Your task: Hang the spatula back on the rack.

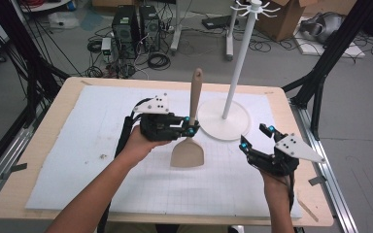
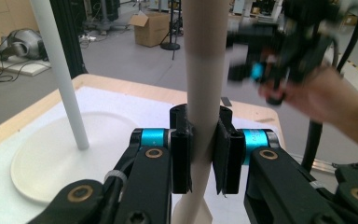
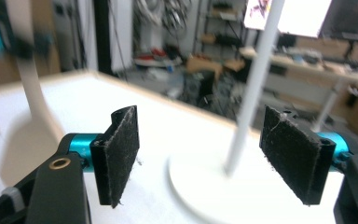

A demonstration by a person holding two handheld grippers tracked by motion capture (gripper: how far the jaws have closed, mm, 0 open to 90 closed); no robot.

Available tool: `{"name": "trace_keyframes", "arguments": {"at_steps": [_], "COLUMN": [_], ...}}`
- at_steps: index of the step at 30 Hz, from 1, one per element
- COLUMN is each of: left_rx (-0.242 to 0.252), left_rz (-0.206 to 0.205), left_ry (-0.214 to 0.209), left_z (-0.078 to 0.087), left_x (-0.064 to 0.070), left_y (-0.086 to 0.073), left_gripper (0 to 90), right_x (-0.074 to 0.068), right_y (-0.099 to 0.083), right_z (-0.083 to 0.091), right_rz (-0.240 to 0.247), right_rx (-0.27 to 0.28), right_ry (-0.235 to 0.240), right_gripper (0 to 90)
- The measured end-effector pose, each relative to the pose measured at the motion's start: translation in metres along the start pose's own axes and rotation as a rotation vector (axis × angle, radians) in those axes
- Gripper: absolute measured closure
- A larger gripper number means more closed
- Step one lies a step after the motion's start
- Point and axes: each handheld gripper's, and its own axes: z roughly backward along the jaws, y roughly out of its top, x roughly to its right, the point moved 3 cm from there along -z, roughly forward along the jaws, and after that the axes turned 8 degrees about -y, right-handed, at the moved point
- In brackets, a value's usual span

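Note:
A beige spatula (image 1: 191,126) stands upright, blade down on the white mat, handle pointing up. My left gripper (image 1: 190,127) is shut on its handle just above the blade; in the left gripper view the handle (image 2: 205,70) runs up between the two black pads (image 2: 181,156). A white stand (image 1: 223,119) with a tall pole (image 1: 240,60) and hooks at the top sits on its round base right of the spatula. My right gripper (image 1: 256,137) is open and empty, right of the base; its own view shows the jaws wide apart around the pole (image 3: 251,88) farther off.
A white foam mat (image 1: 77,145) covers most of the wooden table (image 1: 39,141). Black frame posts stand at both sides. Computers, cables and cardboard boxes lie on the floor beyond the far edge.

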Motion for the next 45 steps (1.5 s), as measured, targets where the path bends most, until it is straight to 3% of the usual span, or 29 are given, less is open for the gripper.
{"name": "trace_keyframes", "arguments": {"at_steps": [3, 6, 11, 17, 24, 35, 45], "left_rx": [0.002, 0.000, -0.018, -0.037, -0.083, -0.135, -0.157], "left_rz": [0.006, 0.009, -0.005, 0.008, 0.004, 0.018, 0.065], "left_ry": [-0.013, -0.037, -0.064, -0.084, -0.109, -0.123, -0.088], "left_z": [-0.005, -0.011, -0.018, -0.024, -0.044, -0.070, -0.089], "left_x": [-0.007, -0.015, -0.024, -0.036, -0.044, -0.064, -0.086], "left_y": [0.011, 0.023, 0.042, 0.062, 0.081, 0.092, 0.100], "left_gripper": [78.7, 78.7, 78.7, 78.7, 78.8, 78.7, 78.7], "right_x": [0.005, 0.008, 0.011, 0.011, 0.010, 0.014, 0.013], "right_y": [-0.023, -0.033, -0.035, -0.039, -0.043, -0.047, -0.048], "right_z": [0.000, 0.001, 0.002, 0.000, -0.003, 0.001, 0.002], "right_rz": [-0.023, -0.033, -0.011, -0.008, -0.006, -0.014, 0.000], "right_rx": [-0.038, -0.053, -0.067, -0.073, -0.090, -0.091, -0.097], "right_ry": [-0.015, -0.024, -0.042, -0.039, -0.034, -0.037, -0.036], "right_gripper": [27.5, 27.3, 27.2, 27.1, 27.1, 27.0, 27.0]}}
